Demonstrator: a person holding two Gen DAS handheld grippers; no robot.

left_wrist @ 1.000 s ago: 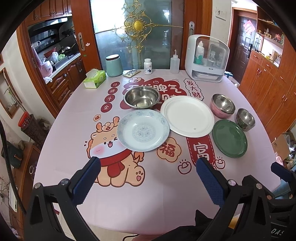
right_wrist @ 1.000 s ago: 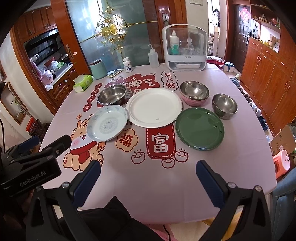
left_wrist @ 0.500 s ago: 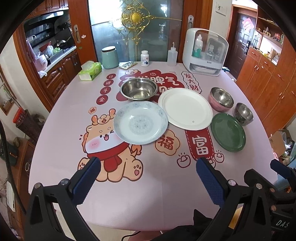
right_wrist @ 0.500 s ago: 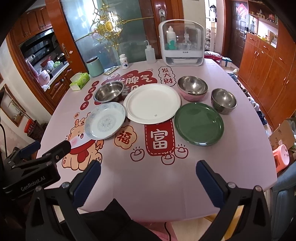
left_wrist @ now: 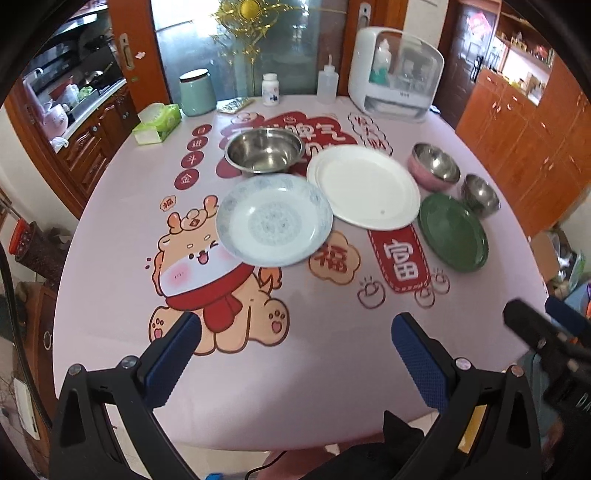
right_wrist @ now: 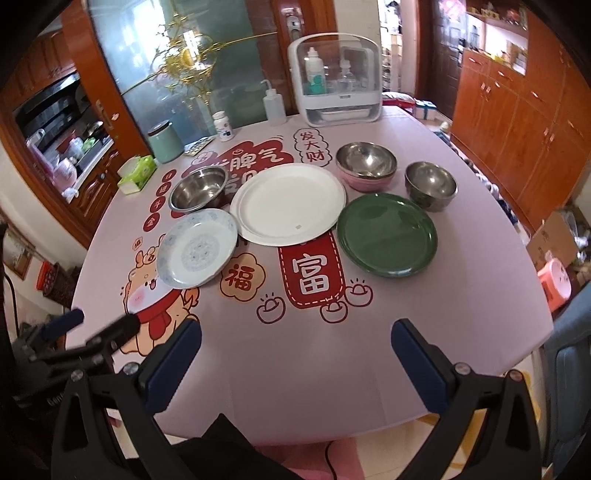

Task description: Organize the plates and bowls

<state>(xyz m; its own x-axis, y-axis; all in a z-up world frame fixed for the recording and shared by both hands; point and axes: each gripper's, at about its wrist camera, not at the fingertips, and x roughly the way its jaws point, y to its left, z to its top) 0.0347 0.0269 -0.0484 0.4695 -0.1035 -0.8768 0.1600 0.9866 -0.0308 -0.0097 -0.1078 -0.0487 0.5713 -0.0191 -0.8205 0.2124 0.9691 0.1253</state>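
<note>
— Are the grippers carrying anything?
— No. The left gripper and right gripper hover spread wide, empty, over the near edge of the pink printed tablecloth.
— The dishes?
— Well ahead: blue-patterned round plate, large white plate, green plate, three steel bowls behind, unstacked, so sorting looks unstarted.

So the round worktop has this pale pink cover with a cartoon dog in a red scarf printed on it, plus red Chinese-character decals. Along the far edge there's a white countertop cabinet with a clear door, bottles visible inside. Just left of it a clear squeeze bottle with a nozzle, then a small white pill bottle, then a mint-green canister with a dark lid. A green tissue box sits further left. Wooden cupboards line the right wall, and a gold ornament hangs on the frosted glass door behind.
</note>
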